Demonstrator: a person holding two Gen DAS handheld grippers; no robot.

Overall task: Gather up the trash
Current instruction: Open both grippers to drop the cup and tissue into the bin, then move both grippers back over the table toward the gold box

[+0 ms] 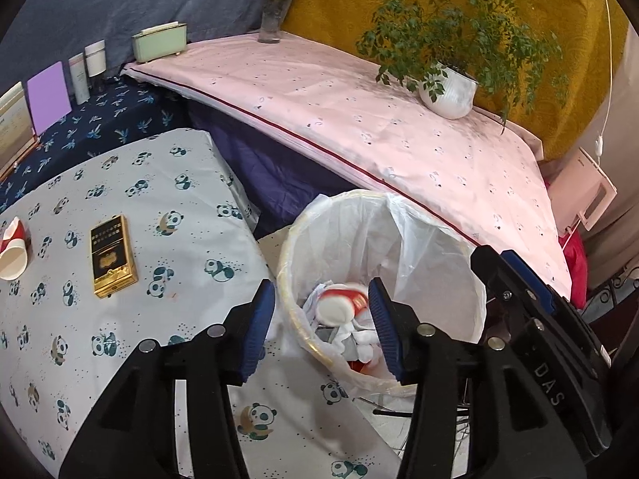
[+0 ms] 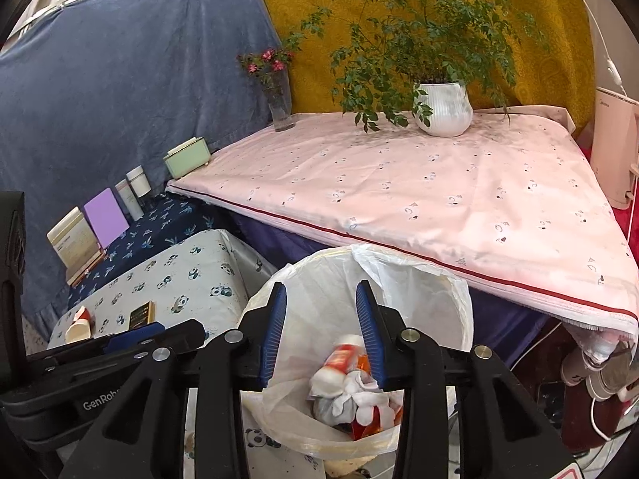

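Note:
A bin lined with a white bag (image 1: 419, 247) stands beside the panda-print table (image 1: 120, 319); it also shows in the right wrist view (image 2: 419, 299). Crumpled red-and-white cups and tissues (image 1: 343, 311) lie inside it, seen too in the right wrist view (image 2: 343, 383). My left gripper (image 1: 321, 327) is open and empty over the bin's near rim. My right gripper (image 2: 321, 339) is open and empty above the bin. A crushed red-and-white paper cup (image 1: 14, 251) lies on the table at the far left, next to a gold and black box (image 1: 112, 255).
A pink-clothed table (image 1: 359, 119) behind the bin holds a potted plant (image 1: 449, 92), a flower vase (image 1: 275, 12) and a green box (image 1: 159, 42). Bottles (image 1: 86, 68) and a purple card (image 1: 48, 95) stand on a dark blue shelf. Shoes (image 2: 591, 371) lie at the right.

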